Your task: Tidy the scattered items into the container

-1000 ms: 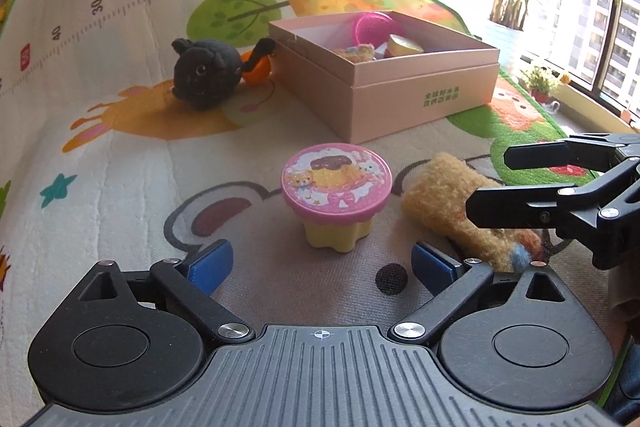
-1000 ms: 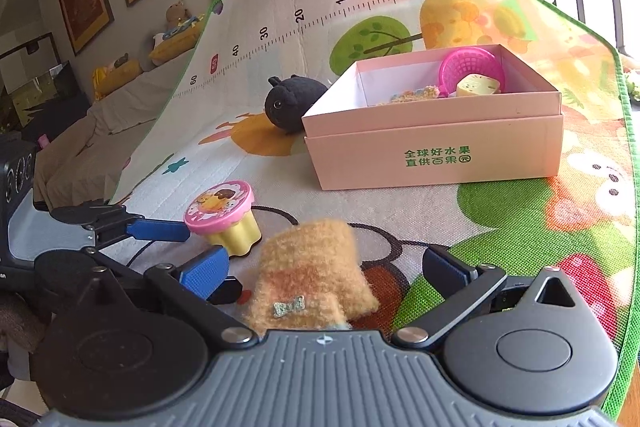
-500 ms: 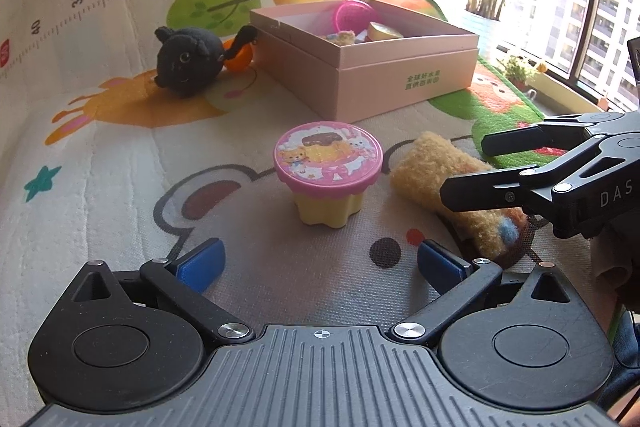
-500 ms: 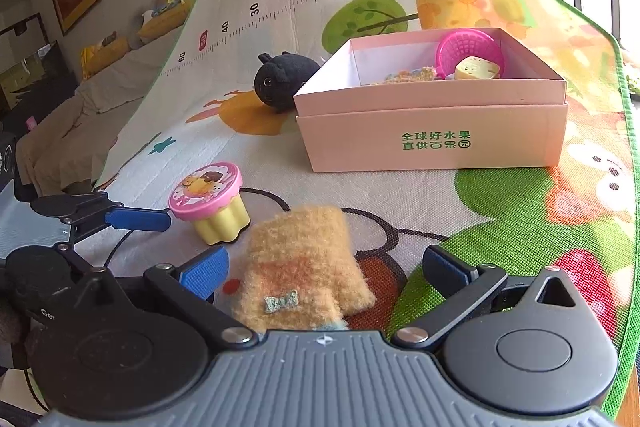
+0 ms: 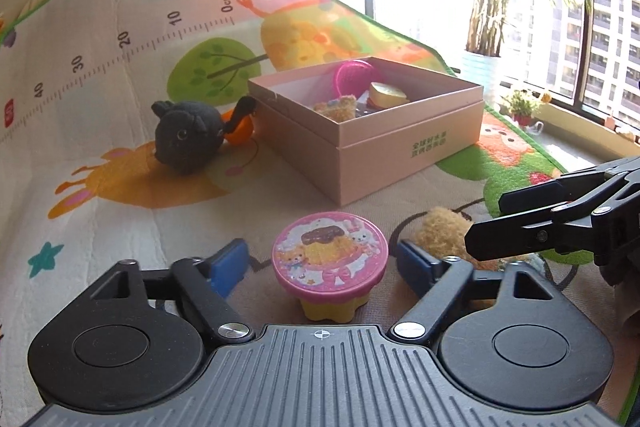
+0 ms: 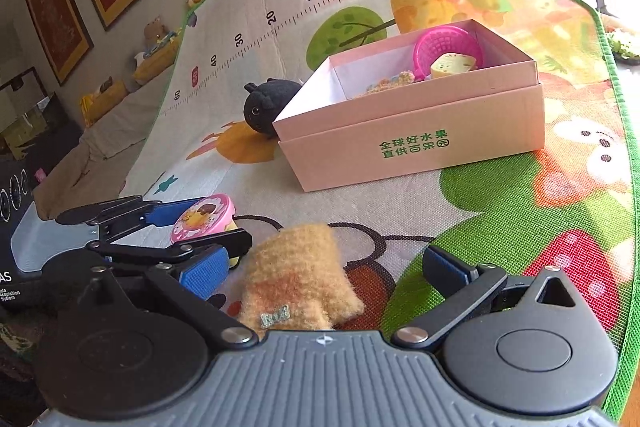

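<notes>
A pink-lidded yellow pudding cup (image 5: pixel 330 263) stands on the play mat between the open fingers of my left gripper (image 5: pixel 326 265); the pads do not touch it. It also shows in the right wrist view (image 6: pixel 204 219). A fuzzy tan mitten (image 6: pixel 298 287) lies between the open fingers of my right gripper (image 6: pixel 326 269), untouched. The mitten (image 5: pixel 442 231) is partly hidden in the left wrist view. The pink box (image 5: pixel 372 147) (image 6: pixel 416 131) holds a pink basket, a cheese piece and a fuzzy item. A black plush cat (image 5: pixel 186 137) (image 6: pixel 268 107) lies beside the box.
An orange ball (image 5: pixel 240 127) sits behind the cat by the box corner. The mat's green edge (image 6: pixel 624 131) runs along the right. Sofa cushions and framed pictures stand at the left back; window and potted plants lie beyond the mat.
My left gripper has moved forward so the pudding cup now sits between its fingers. My right gripper has moved forward around the mitten. Both stay open.
</notes>
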